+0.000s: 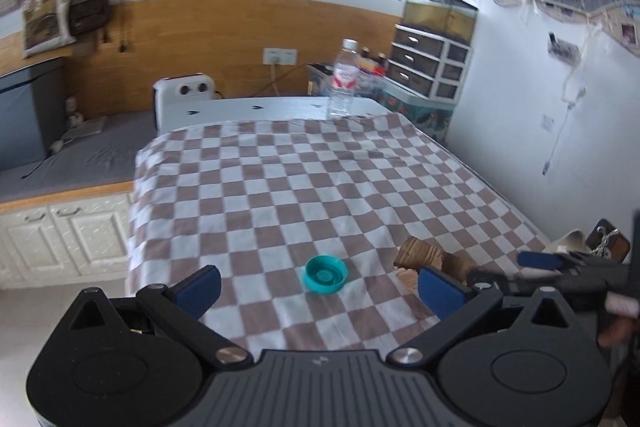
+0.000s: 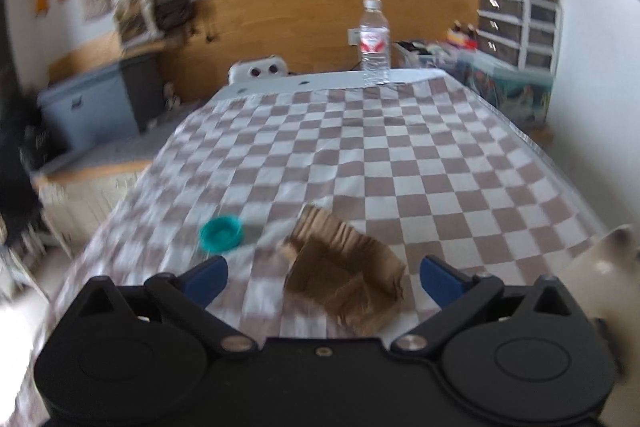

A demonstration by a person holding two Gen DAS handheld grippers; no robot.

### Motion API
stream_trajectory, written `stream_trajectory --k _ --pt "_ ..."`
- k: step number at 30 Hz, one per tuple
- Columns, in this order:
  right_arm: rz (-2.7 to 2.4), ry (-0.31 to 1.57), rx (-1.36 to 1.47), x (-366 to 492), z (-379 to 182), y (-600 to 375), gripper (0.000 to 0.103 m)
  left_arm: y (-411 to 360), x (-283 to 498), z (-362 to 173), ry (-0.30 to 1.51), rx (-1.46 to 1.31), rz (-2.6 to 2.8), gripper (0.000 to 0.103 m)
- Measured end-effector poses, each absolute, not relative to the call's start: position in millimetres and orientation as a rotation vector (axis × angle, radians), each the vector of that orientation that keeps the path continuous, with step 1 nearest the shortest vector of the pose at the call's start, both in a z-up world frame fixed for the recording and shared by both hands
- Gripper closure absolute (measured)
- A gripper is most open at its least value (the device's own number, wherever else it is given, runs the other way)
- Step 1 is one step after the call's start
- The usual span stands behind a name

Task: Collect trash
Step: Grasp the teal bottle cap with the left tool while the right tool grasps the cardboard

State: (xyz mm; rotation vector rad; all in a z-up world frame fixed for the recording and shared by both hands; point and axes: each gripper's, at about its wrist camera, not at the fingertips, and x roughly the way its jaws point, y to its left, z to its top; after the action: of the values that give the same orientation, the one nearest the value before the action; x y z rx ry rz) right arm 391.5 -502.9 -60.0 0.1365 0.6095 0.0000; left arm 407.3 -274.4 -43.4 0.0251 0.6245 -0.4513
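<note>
A teal plastic lid (image 1: pixel 325 273) lies open side up on the checkered tablecloth (image 1: pixel 304 187), just ahead of my open, empty left gripper (image 1: pixel 320 293). A crumpled brown cardboard piece (image 1: pixel 424 257) lies right of the lid. In the right wrist view the cardboard (image 2: pixel 344 273) lies between the fingers of my open right gripper (image 2: pixel 324 277), with the lid (image 2: pixel 221 233) to its left. The right gripper also shows in the left wrist view (image 1: pixel 560 267) at the right edge. A clear water bottle (image 1: pixel 343 81) (image 2: pixel 374 43) stands upright at the table's far end.
A white device with two round holes (image 1: pixel 184 99) stands beyond the table's far left corner. A drawer unit (image 1: pixel 430 61) stands at the back right by the wall. A low grey bench with white cabinets (image 1: pixel 64 187) runs along the left. A cream-coloured object (image 2: pixel 600 267) sits at the right.
</note>
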Motion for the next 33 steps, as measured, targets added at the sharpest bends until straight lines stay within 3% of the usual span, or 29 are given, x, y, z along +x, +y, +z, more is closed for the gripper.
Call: stream_trajectory --k 12,25,33 --pt "0.105 0.692 0.340 480 -120 -535 0.000 -294 458 -84 0.665 0.105 -0.539 0.000" --pt "0.325 0.777 0.297 450 -116 -500 0.000 -314 496 -130 0.671 0.173 -0.577 0.001" --pt "0.270 0.764 0.078 430 -109 -463 0.000 -332 510 -155 0.694 0.283 -0.586 0.019"
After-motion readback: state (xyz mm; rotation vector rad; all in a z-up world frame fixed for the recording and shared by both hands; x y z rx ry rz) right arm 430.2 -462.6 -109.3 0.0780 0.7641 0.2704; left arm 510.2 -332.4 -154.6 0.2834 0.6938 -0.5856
